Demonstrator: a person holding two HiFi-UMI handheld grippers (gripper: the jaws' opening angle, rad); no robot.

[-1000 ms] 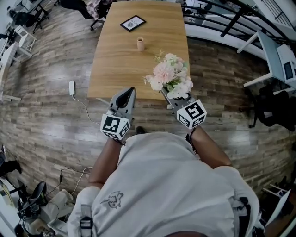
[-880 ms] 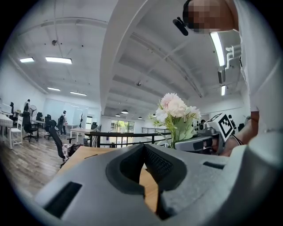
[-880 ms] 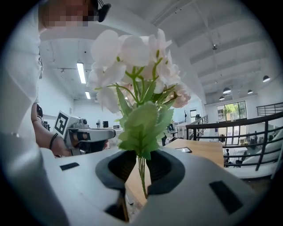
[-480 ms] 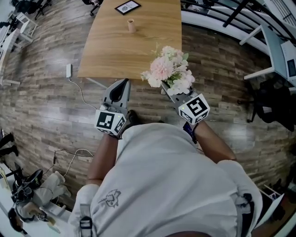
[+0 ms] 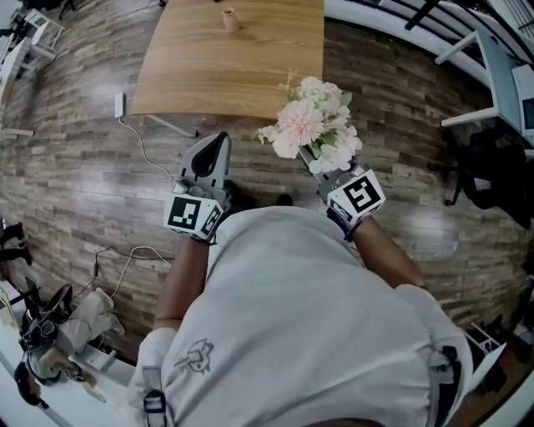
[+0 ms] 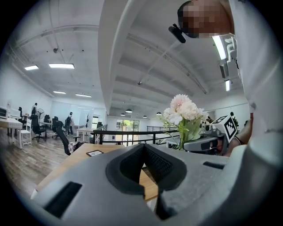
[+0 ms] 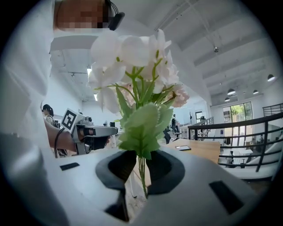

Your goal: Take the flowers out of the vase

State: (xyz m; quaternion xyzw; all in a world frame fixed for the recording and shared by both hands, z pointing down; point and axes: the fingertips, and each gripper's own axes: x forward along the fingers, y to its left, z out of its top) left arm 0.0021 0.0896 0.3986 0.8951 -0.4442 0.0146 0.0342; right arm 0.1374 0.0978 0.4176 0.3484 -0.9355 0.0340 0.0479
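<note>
A bunch of pale pink and white flowers (image 5: 312, 125) hangs over the floor, off the table's near edge, with my right gripper (image 5: 315, 160) shut on its green stems. In the right gripper view the stems (image 7: 141, 174) run down between the dark pads under broad leaves. The small tan vase (image 5: 229, 18) stands far back on the wooden table (image 5: 234, 71), with nothing in it that I can see. My left gripper (image 5: 219, 140) is beside the flowers on the left, level, with its pads (image 6: 155, 162) pressed together on nothing. From the left gripper view the flowers (image 6: 184, 113) show at the right.
A white power strip (image 5: 118, 103) and its cable lie on the plank floor left of the table. A black office chair (image 5: 494, 177) stands at the right. Bags and cables lie at the lower left (image 5: 58, 334). A small framed picture (image 6: 94, 153) lies on the table.
Both grippers and the bunch of flowers have drawn back from the table together. The table and vase now sit farther up the head view. The grip on the stems is unchanged.
</note>
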